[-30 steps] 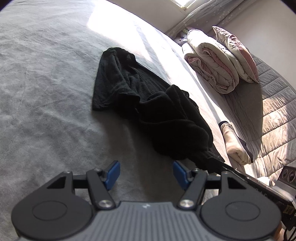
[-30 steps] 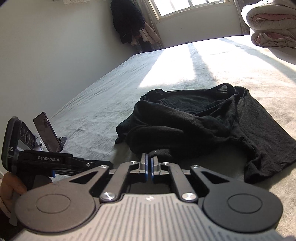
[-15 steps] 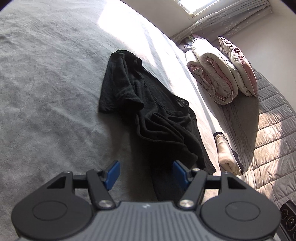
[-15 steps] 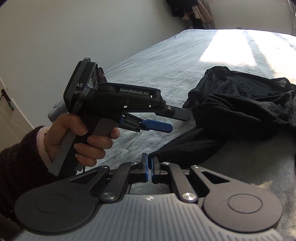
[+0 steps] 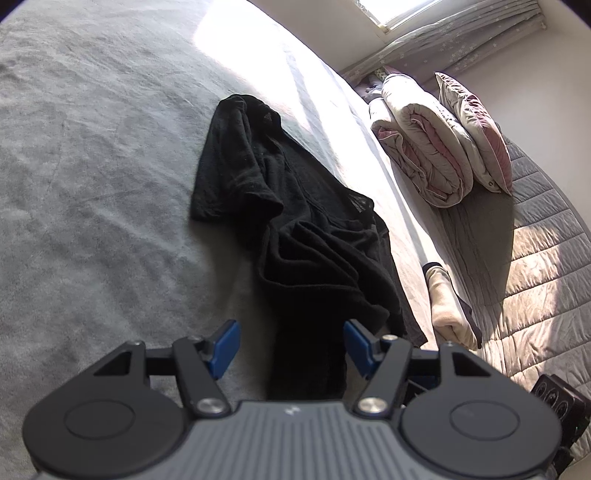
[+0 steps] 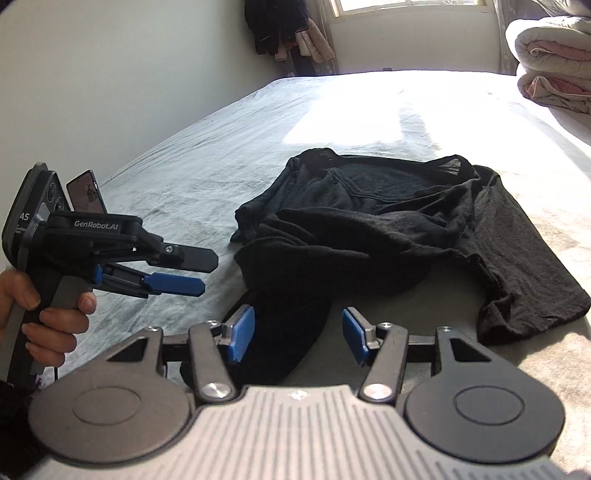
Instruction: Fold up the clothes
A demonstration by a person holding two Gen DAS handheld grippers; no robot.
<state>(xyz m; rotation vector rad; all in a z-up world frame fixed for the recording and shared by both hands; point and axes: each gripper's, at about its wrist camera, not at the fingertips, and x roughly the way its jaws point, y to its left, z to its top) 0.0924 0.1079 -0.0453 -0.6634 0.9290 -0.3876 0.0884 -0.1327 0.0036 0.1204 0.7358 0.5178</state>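
One grey bed (image 5: pixel 92 184) fills both views, broad bare sheet left of the crumpled black garment (image 5: pixel 295 229) at centre frame. Lower frame, the left gripper (image 5: pixel 290 345) hangs spread, empty; the right gripper (image 6: pixel 298 339) is opening, cloth lying loose between its blue pads (image 6: pixel 242 334).

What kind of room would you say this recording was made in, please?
Most likely a bedroom. A wide bed fills both views, with a rolled duvet and a pillow at one end, and a window with clothes hanging beside it.
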